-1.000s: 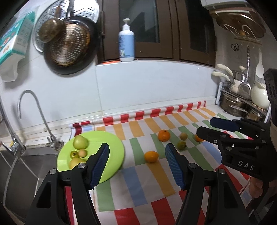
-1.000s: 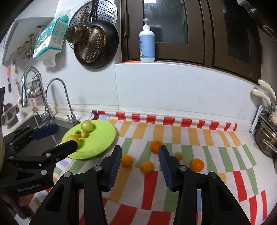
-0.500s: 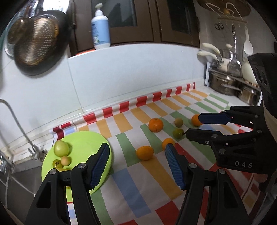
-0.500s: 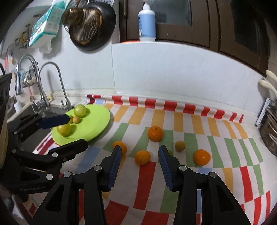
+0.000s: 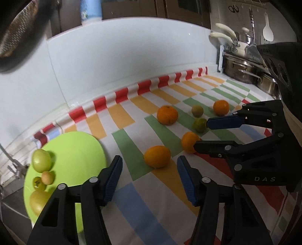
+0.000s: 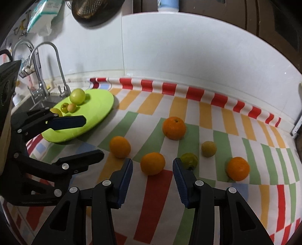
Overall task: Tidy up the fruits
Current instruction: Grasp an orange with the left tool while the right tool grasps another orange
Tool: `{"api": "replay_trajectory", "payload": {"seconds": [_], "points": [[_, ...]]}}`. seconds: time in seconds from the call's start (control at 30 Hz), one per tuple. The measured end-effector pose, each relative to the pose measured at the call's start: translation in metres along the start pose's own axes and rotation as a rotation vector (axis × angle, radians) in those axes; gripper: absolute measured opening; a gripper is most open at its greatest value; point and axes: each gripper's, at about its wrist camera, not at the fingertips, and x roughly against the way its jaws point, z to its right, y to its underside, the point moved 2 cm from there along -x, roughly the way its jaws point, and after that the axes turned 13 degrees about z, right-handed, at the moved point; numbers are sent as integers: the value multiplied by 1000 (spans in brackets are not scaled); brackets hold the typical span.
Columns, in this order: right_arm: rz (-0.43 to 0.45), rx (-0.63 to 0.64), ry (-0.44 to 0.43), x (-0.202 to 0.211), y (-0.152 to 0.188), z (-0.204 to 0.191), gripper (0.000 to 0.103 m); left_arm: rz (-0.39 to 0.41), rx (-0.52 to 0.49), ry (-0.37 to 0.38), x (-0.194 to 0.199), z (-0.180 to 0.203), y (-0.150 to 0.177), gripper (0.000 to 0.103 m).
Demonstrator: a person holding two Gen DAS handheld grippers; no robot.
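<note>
Several oranges and two small green-yellow fruits lie on the striped cloth. My left gripper is open and empty, with an orange just beyond its tips. My right gripper is open and empty, with another orange between its tips, untouched. A dark green fruit lies by the right finger. A lime green plate at the left holds several green and yellow fruits, among them a green apple. The plate also shows in the right wrist view.
A sink with a faucet lies left of the plate. Steel pots and utensils stand at the far right. A pan hangs on the wall above. The white backsplash bounds the counter behind the cloth.
Both grippers have moved forward and down toward the oranges on the cloth. The fruits have not moved. Both grippers stay open.
</note>
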Motion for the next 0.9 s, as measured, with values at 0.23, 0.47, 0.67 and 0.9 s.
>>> {"api": "replay_trajectory", "payload": {"seconds": [0.23,0.47,0.67,0.9], "points": [[-40,26,-26,-19,7,4,45,-36,-13,45,-22,1,5,56],[-55,14,-47,-32,8,11,45,-80,24,78,-37,-4,7,50],[-59,-2,-60,-37,9,14,43,-100,44,89,-42,-5,6,39],[-62,-15,-64,-35,10,13,37,-111,75,56,-37,-6,7,38]]}}
